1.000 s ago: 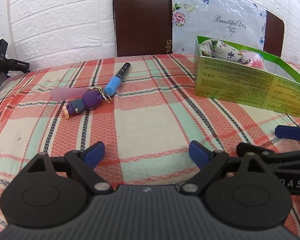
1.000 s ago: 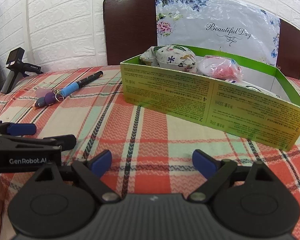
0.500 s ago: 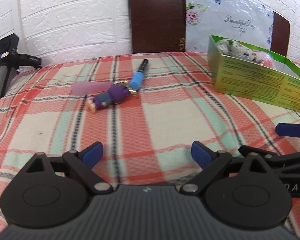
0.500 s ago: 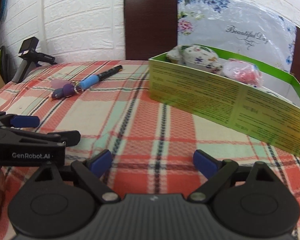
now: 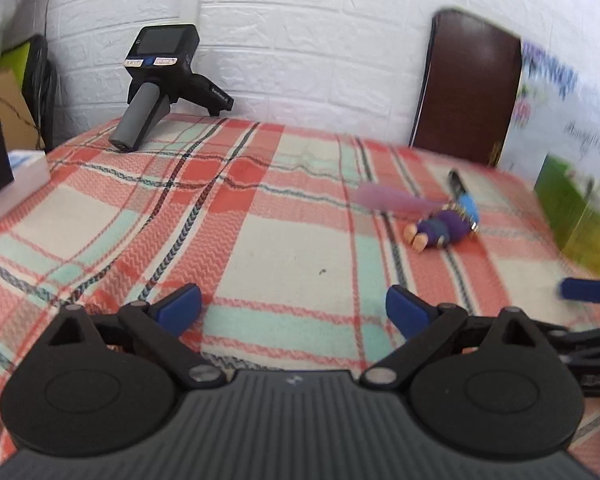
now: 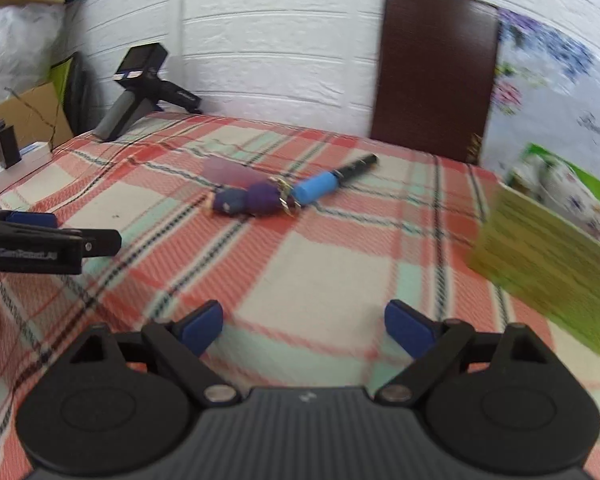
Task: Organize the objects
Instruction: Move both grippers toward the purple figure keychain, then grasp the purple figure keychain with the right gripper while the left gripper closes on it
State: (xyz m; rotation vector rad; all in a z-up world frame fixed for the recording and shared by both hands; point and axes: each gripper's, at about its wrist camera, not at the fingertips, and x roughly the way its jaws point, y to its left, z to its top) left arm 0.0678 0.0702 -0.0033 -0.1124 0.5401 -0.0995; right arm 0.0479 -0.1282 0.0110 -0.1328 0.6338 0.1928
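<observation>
A plaid cloth [image 6: 332, 264] in red, cream and mint covers a table against a white brick-pattern wall. Near its middle lie three loose things in a cluster: a small purple doll keychain [image 6: 246, 200], a marker with a blue grip and black cap [image 6: 332, 180] touching the keychain's ring, and a pale pink translucent piece [image 6: 226, 170] just behind the doll. At the right stands an open green cardboard box [image 6: 548, 256] already holding floral fabric pouches [image 6: 556, 188], likely the place where the loose things are meant to go. The left gripper [image 5: 294, 310] has just been widening and stands spread over bare cloth, holding nothing. The right gripper [image 6: 304, 322] has narrowed slightly but is also spread and empty, and it faces the cluster, so a pickup seems to come next. A black handheld camera [image 5: 162, 76] rests at the far left corner. White lettering on the left gripper's side is too blurred to read, as are the box's print and the script on the flowered bag behind it.
</observation>
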